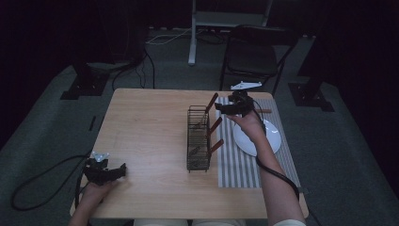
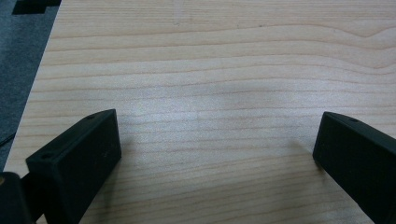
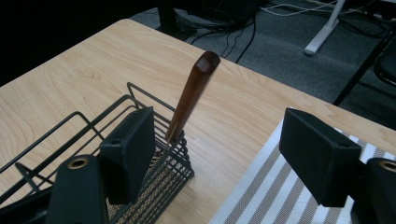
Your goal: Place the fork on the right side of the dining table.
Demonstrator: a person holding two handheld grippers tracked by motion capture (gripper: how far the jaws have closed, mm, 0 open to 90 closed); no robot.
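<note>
A black wire basket (image 1: 198, 138) stands mid-table, and three brown wooden handles lean out of it toward the right. The far handle (image 3: 192, 93) (image 1: 211, 102) rises from the basket's far end. My right gripper (image 1: 226, 108) hovers just right of that handle, open, its jaws (image 3: 219, 158) straddling the basket corner with nothing between them. Near the table's front left corner my left gripper (image 1: 120, 170) rests low, open, with bare wood between its fingers (image 2: 79, 158).
A striped placemat (image 1: 237, 162) lies right of the basket with a white plate (image 1: 273, 137) on it. A black chair (image 1: 254, 56) and a white stand leg (image 1: 192, 33) are beyond the far edge. Cables trail on the grey floor.
</note>
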